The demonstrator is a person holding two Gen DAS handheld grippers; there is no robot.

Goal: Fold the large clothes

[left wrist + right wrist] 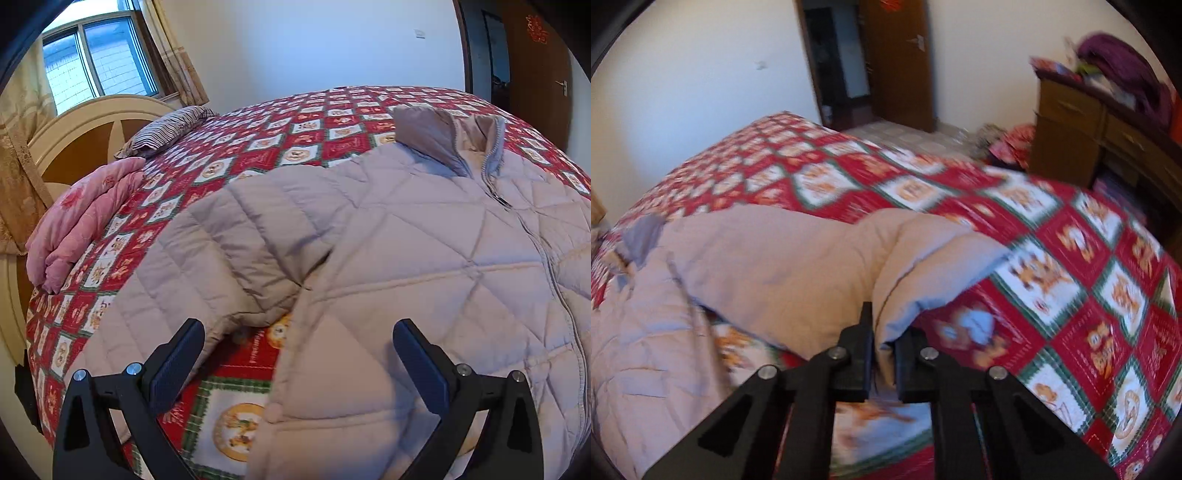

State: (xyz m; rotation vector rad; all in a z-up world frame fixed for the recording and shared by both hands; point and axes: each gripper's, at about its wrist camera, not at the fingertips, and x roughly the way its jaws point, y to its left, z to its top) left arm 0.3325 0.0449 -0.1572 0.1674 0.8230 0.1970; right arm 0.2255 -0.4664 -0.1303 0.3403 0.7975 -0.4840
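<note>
A large beige quilted jacket [424, 240] lies front up on the bed, zipped, with its collar [447, 136] at the far end. Its left sleeve [221, 240] lies spread beside the body. My left gripper [298, 328] hovers open above the gap between that sleeve and the jacket's side, with nothing between its fingers. In the right wrist view, the other sleeve [812, 266] bunches up in front of my right gripper [884, 332], which is shut on the sleeve's end. The picture there is blurred. The jacket body [646, 332] lies at the left.
A red patchwork bedspread [295, 122] covers the bed. A folded pink quilt [81, 221] and a striped pillow [166, 129] lie by the headboard [92, 118]. A wooden dresser [1071, 129] piled with things stands beyond the bed, near a brown door [897, 62].
</note>
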